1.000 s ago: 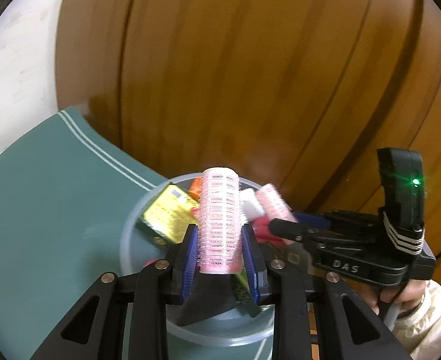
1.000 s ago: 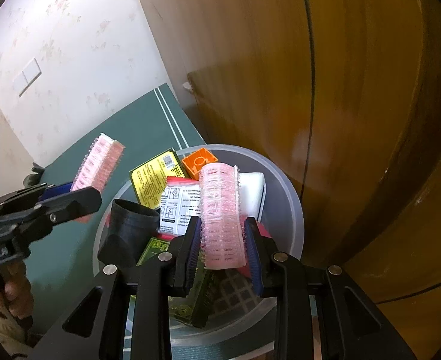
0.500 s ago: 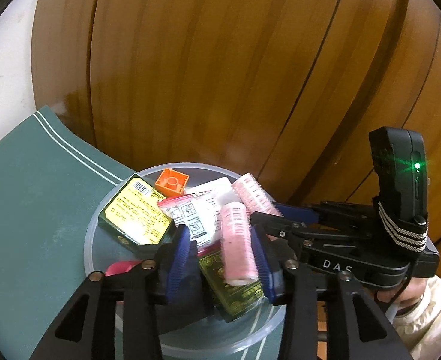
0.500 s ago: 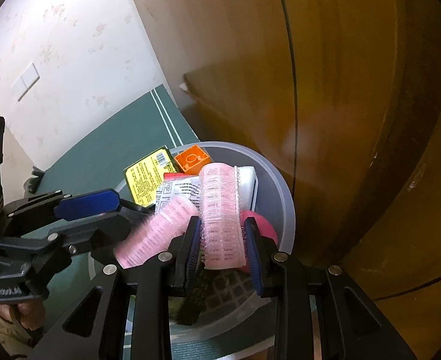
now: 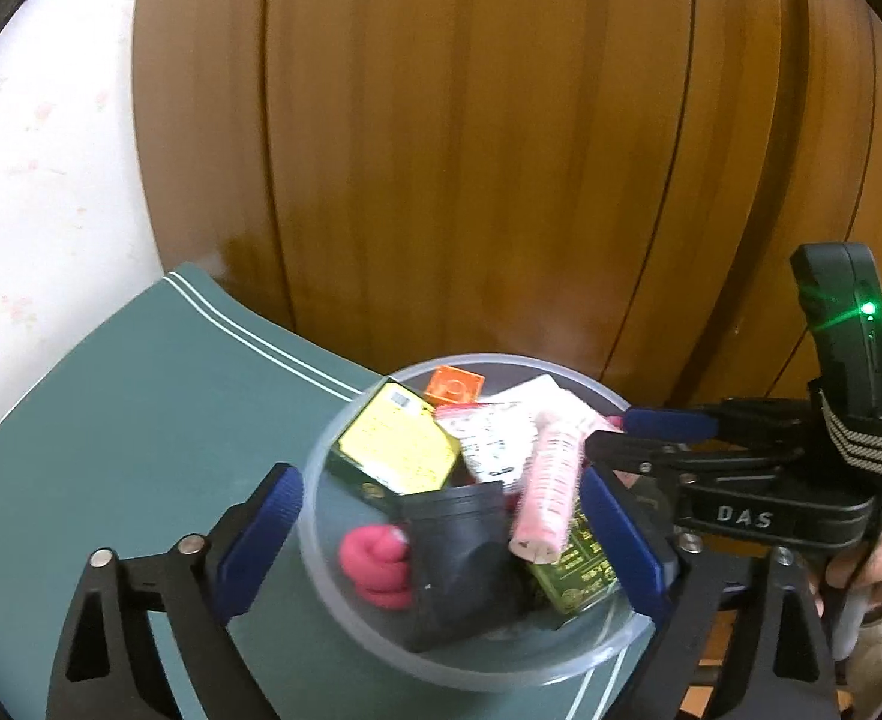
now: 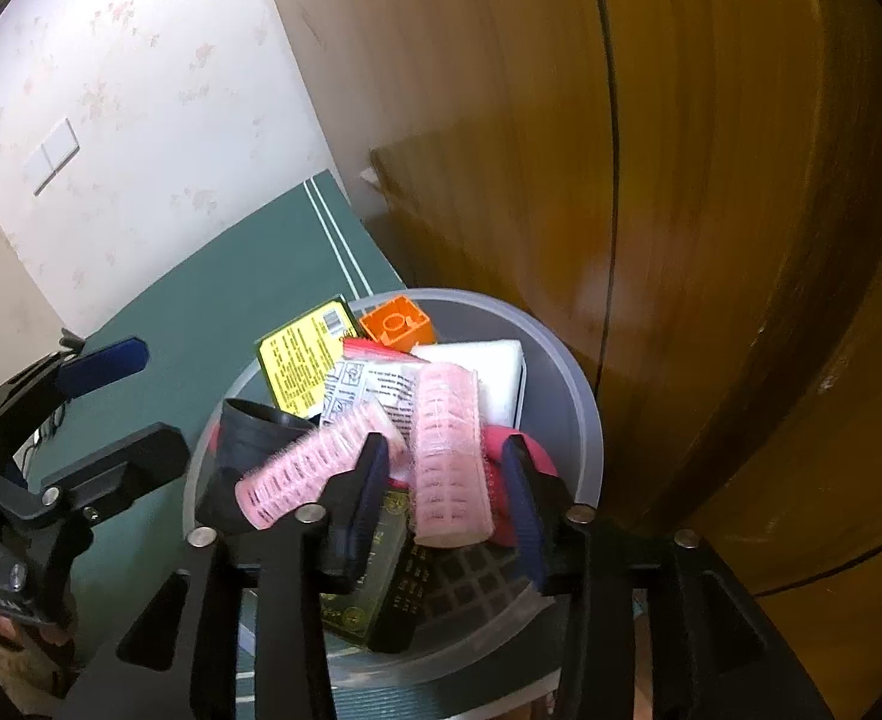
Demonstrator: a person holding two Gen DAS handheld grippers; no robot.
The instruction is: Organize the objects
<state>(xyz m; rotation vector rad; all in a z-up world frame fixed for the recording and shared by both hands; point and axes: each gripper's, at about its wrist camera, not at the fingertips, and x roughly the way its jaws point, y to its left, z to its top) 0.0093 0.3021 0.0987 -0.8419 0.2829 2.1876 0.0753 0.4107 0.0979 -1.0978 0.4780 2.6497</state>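
Bristling pink rollers [image 6: 450,456] lie in the translucent round tub [image 6: 579,408] (both grippers just opening, empty).

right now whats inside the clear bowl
The clear bowl holds two pink hair rollers, a yellow-labelled box, an orange brick, a white block, a printed packet and a black pipe elbow. Anything beneath them is covered.

Translucent, smooth plastic tub [image 6: 573,384] on a matt green counter [image 5: 111,420]. Inside the tub: bristly pink plastic hair rollers [image 6: 450,450], glossy printed packets [image 6: 303,360], a matt black plastic pipe piece [image 5: 459,546]. Behind the tub, glossy varnished wood panelling [image 5: 471,150].
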